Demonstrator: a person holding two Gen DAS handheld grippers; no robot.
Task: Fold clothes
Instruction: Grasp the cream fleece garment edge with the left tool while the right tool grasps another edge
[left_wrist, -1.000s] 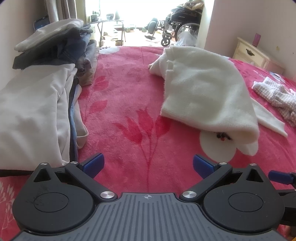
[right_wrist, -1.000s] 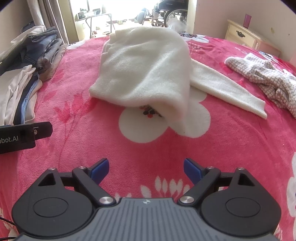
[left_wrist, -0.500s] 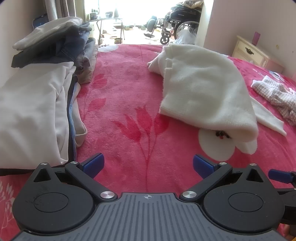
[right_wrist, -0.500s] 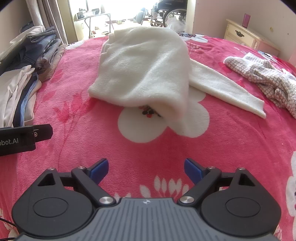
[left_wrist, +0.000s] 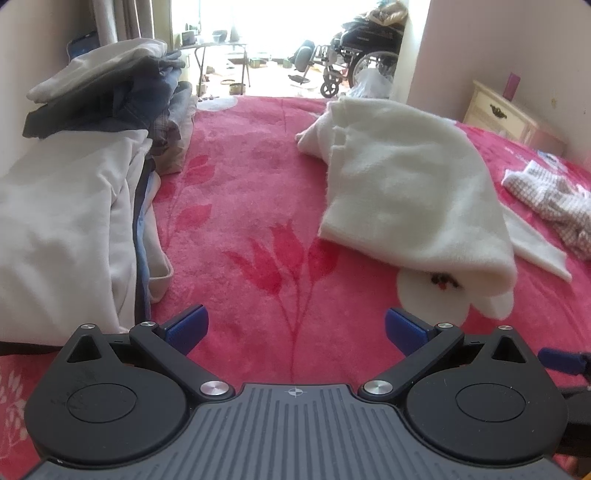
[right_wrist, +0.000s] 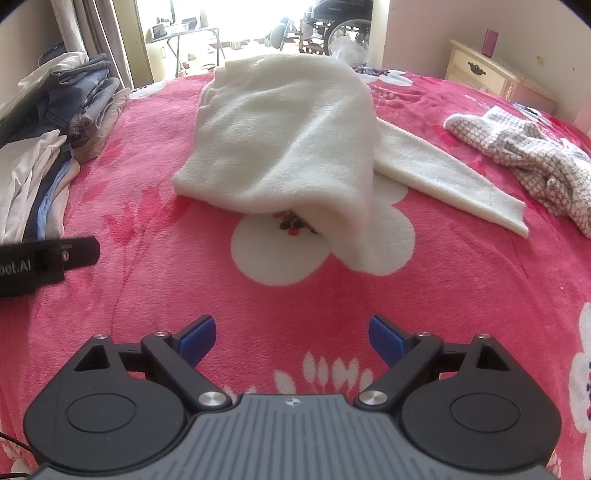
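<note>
Left tool (left_wrist: 293, 326) was spread wide with nothing between its blue pads, hovering low over the pink floral blanket (left_wrist: 258, 229) on the bed. Right tool (right_wrist: 291, 334) was the same: wide apart, holding nothing, aimed at the white fleece garment (right_wrist: 288, 147). That garment lay ahead of both tools, mid-bed, already doubled over lengthwise, with its near rolled edge lifted a little over a white flower print and one sleeve (right_wrist: 450, 184) sticking out flat to the right. Left of it, well apart, sat the stack of folded clothes (left_wrist: 74, 206) against the wall; a grey-checked knit garment (right_wrist: 528, 155) lay crumpled to the far right, unfolded. A nightstand (right_wrist: 484, 74) and a wheelchair (left_wrist: 365, 48) stood beyond the bed. My read: the step in hand was the approach for the next grasp on the fleece. To do it well, I'd take the loose sleeve with the right tool near its cuff and lay it across the body first, then pinch both near corners through all layers, one per tool, and lift evenly so the thick pile doesn't slide or bunch. Risk: the pads catch the plush blanket along with the fleece, so come in shallow under the raised edge.
</note>
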